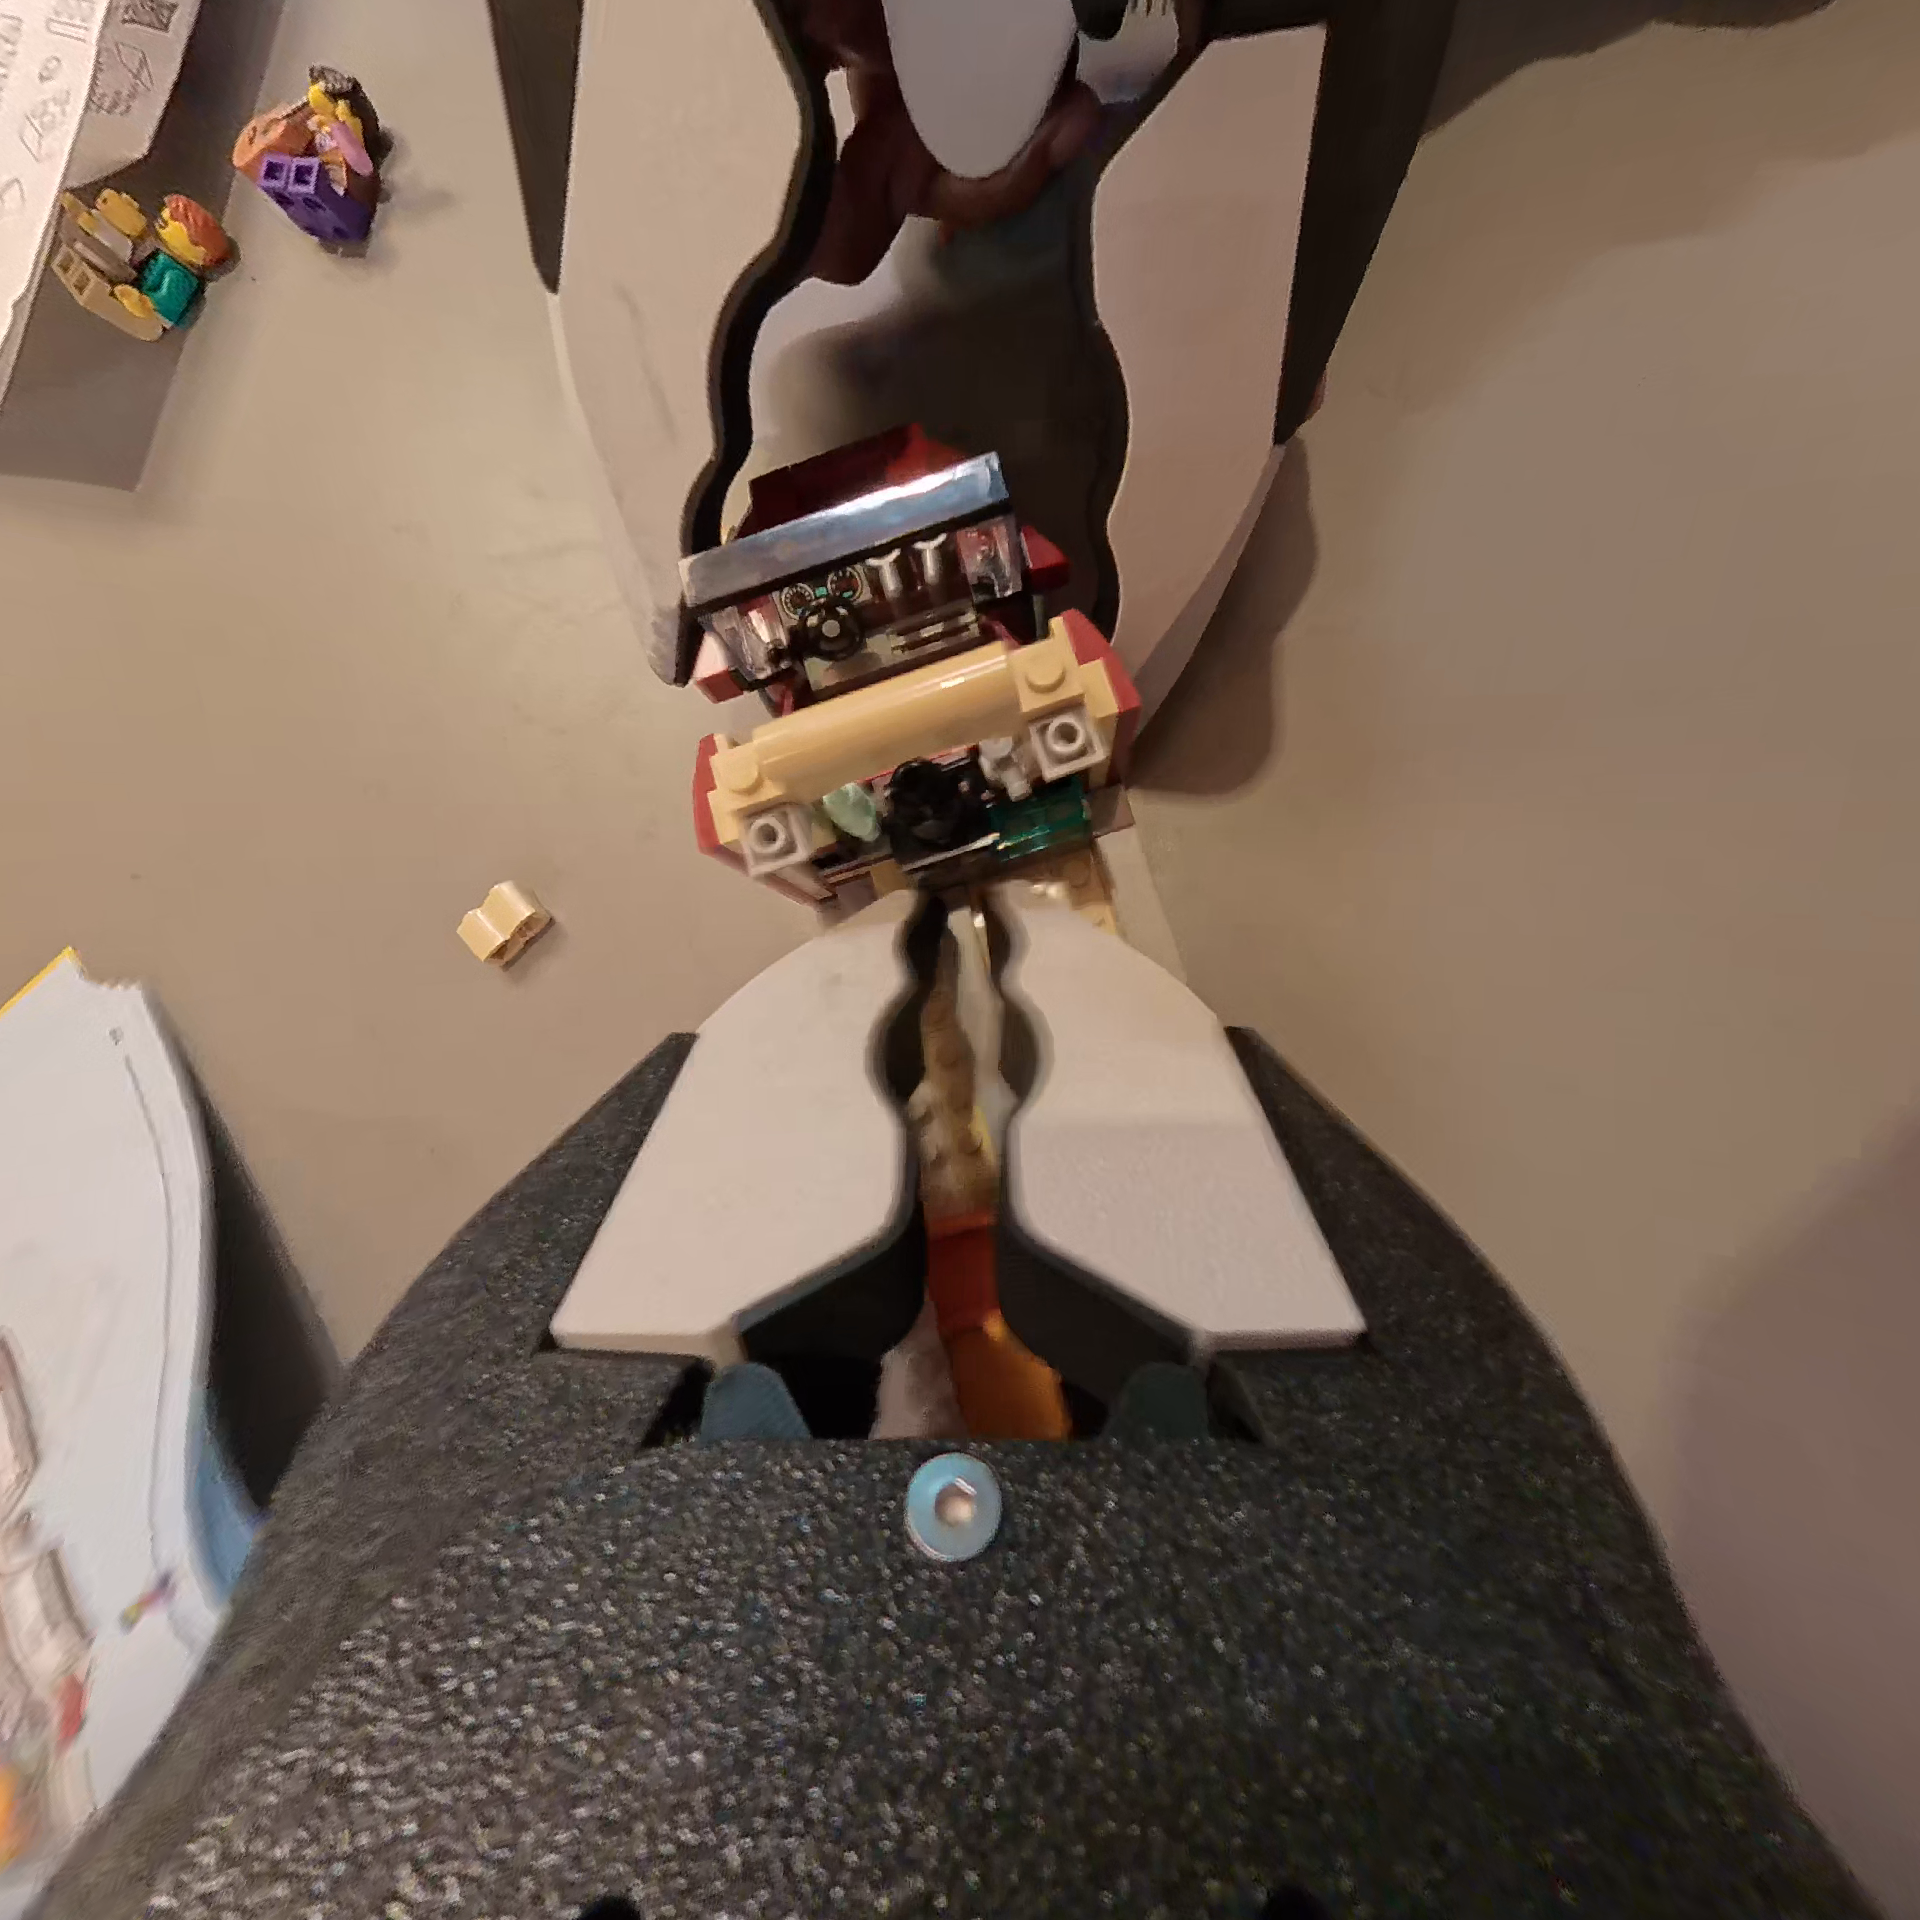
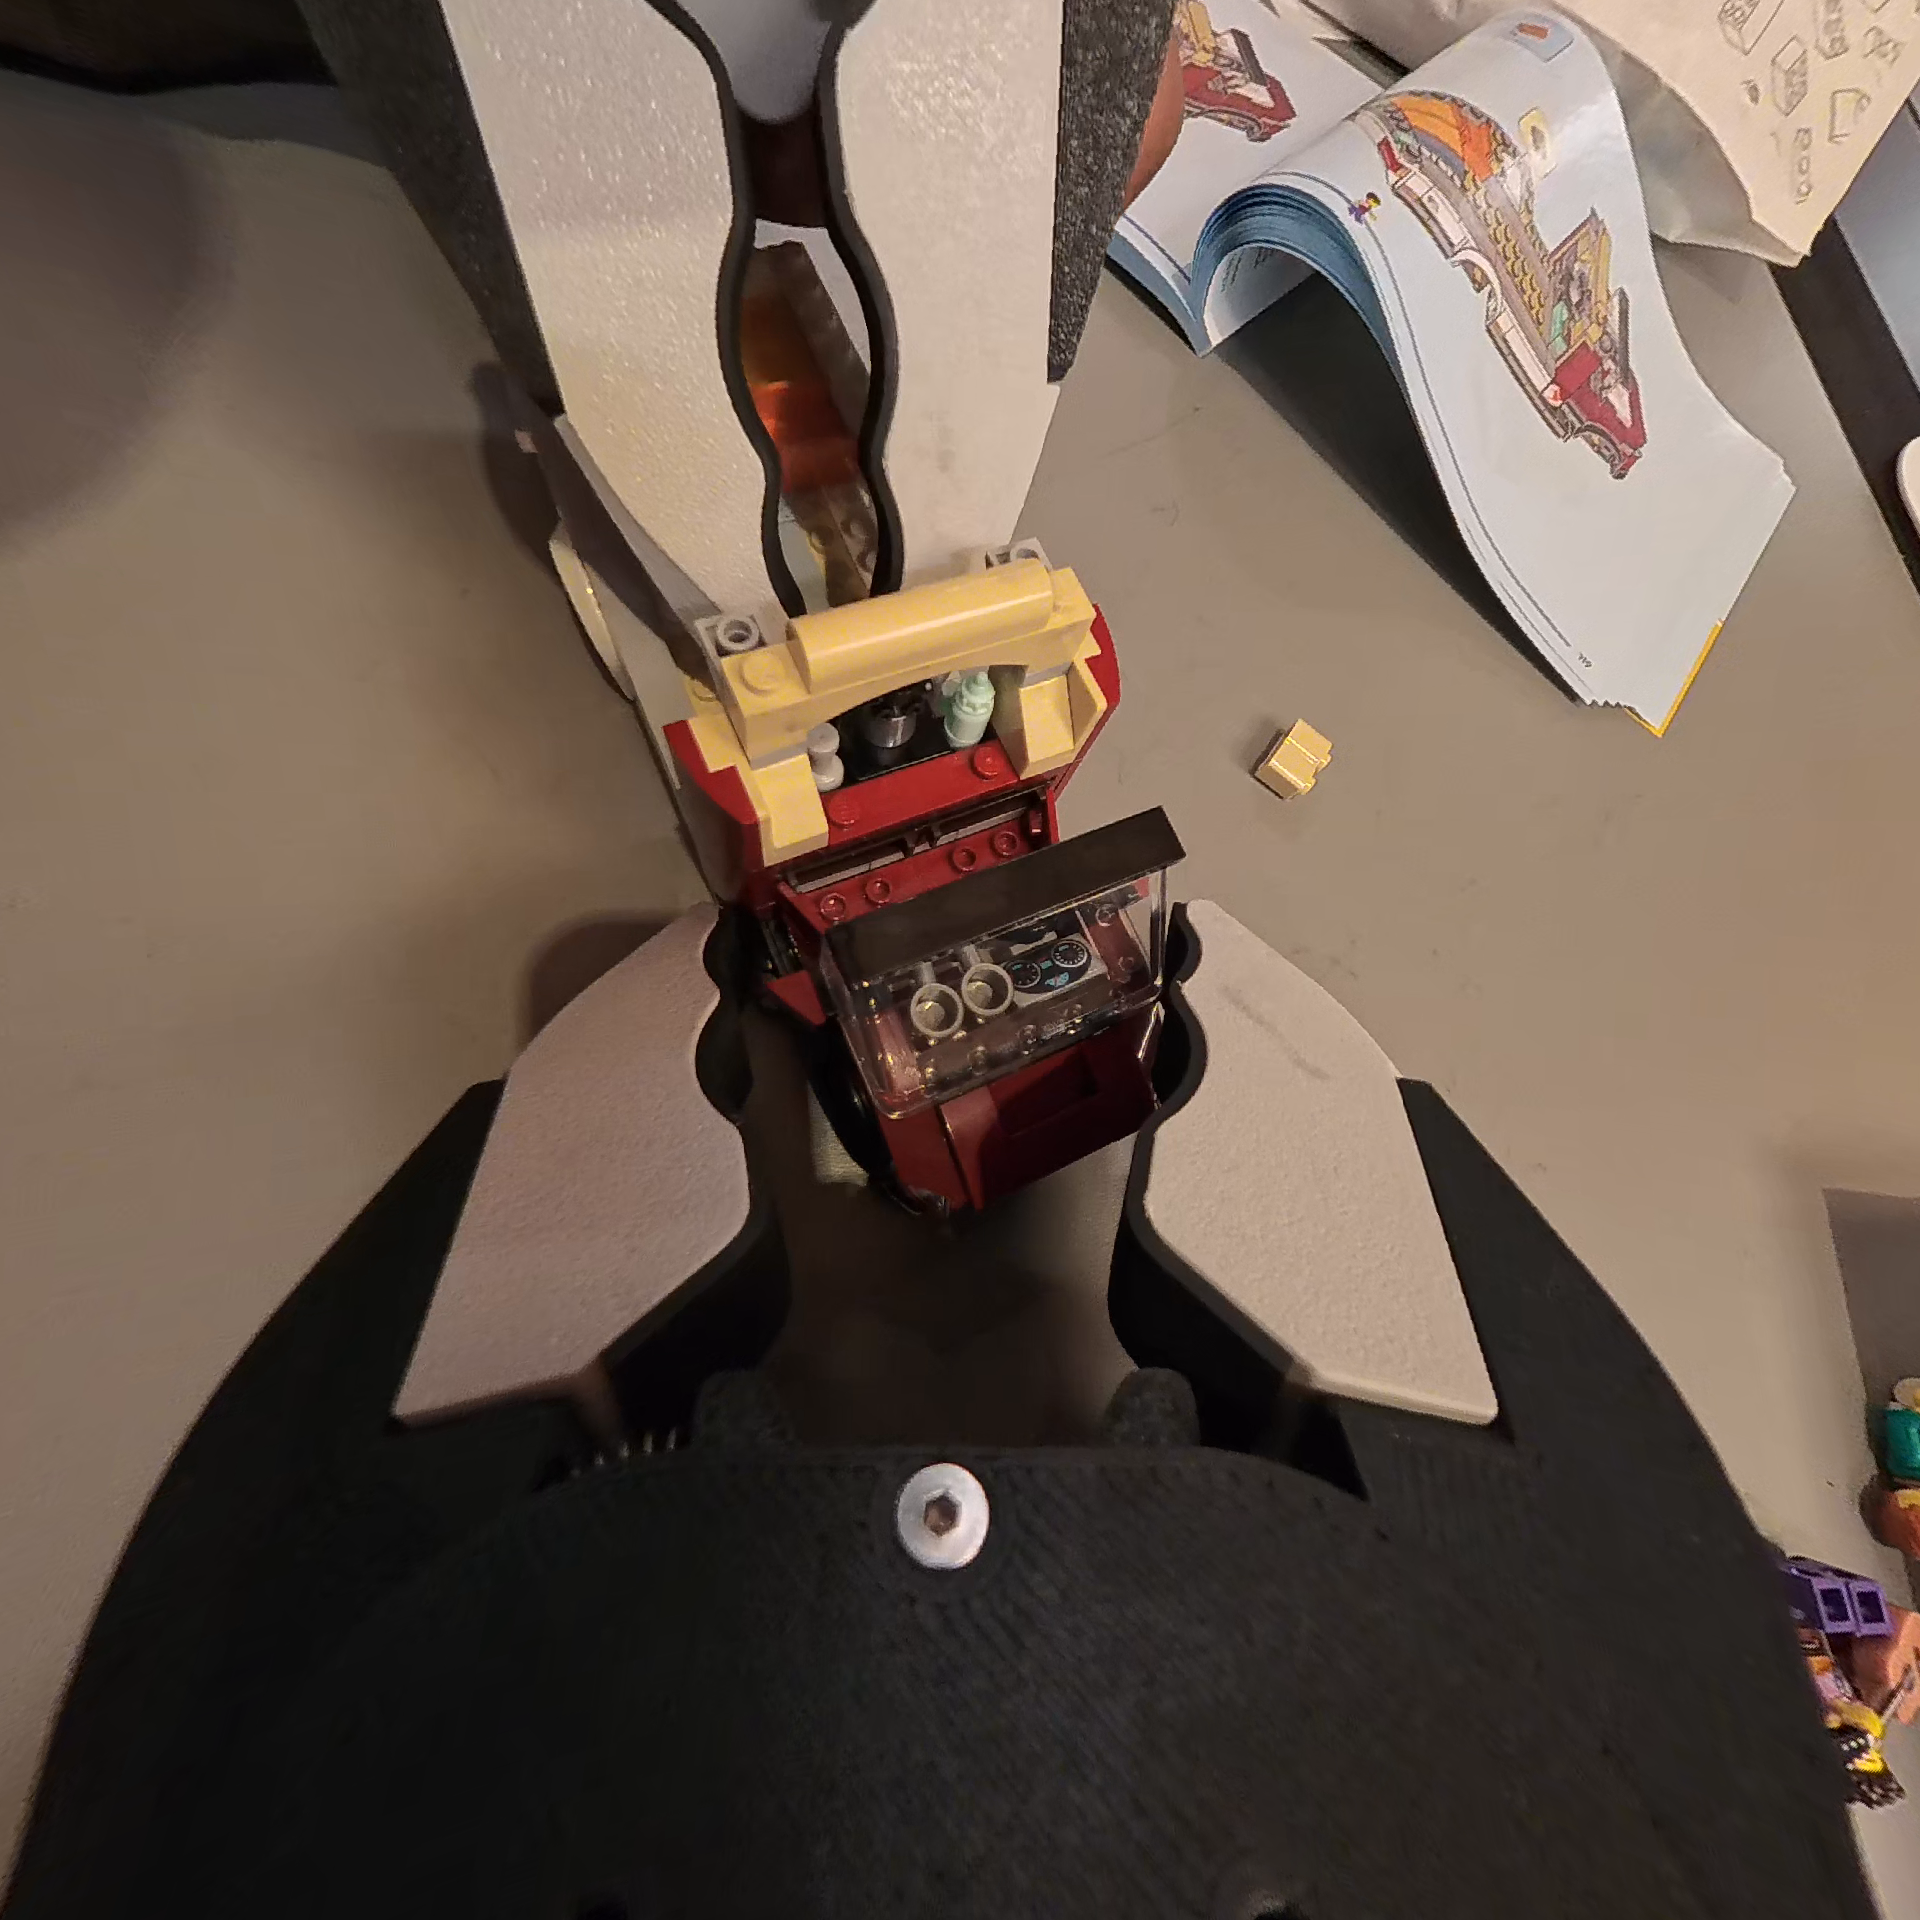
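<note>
A dark red and tan brick-built vehicle (image 1: 914,717) with a clear windshield sits between my two grippers. My left gripper (image 1: 951,935) is at its rear, shut on a thin tan studded plate (image 1: 940,1049) that sticks out from the model. The right wrist view shows the same grip from the far side (image 2: 831,582). My right gripper (image 2: 951,966) is wide open around the model's front. Its fingers (image 2: 675,997) stand close on either side of the windshield cab (image 2: 997,987). In the left wrist view the right gripper (image 1: 904,623) flanks the cab.
A loose tan brick (image 1: 504,925) lies on the grey table (image 1: 312,675), also in the right wrist view (image 2: 1294,758). Two minifigure builds (image 1: 312,156) (image 1: 145,265) lie at the far left. An open instruction booklet (image 2: 1455,312) and a paper sheet (image 1: 73,125) lie near the edges. The tips of both grippers are at nearly the same place. About 7 centimeters separates my right fingertips from the loose tan brick (image 1: 504,925). The right camera catches it too, in the right wrist view (image 2: 1297,745).
</note>
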The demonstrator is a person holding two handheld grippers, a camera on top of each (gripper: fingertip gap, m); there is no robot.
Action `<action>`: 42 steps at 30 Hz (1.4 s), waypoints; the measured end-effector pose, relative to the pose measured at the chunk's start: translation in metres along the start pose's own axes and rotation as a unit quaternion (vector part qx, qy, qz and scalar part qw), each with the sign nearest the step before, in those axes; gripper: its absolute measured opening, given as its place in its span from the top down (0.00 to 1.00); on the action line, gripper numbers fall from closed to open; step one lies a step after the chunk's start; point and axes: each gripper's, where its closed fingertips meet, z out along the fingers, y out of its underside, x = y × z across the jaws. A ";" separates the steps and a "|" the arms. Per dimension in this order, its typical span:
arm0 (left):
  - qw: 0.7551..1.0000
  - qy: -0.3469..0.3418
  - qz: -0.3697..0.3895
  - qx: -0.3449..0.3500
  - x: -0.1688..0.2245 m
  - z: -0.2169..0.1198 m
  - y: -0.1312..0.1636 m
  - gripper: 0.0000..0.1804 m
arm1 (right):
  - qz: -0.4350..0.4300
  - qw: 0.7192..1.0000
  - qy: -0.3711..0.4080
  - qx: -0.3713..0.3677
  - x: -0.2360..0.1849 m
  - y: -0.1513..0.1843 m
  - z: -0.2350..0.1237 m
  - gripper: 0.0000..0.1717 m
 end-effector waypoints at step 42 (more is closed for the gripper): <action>0.998 -0.007 -0.022 -0.051 0.003 -0.011 0.016 0.95 | 0.002 1.000 0.012 -0.016 0.000 0.002 -0.001 0.56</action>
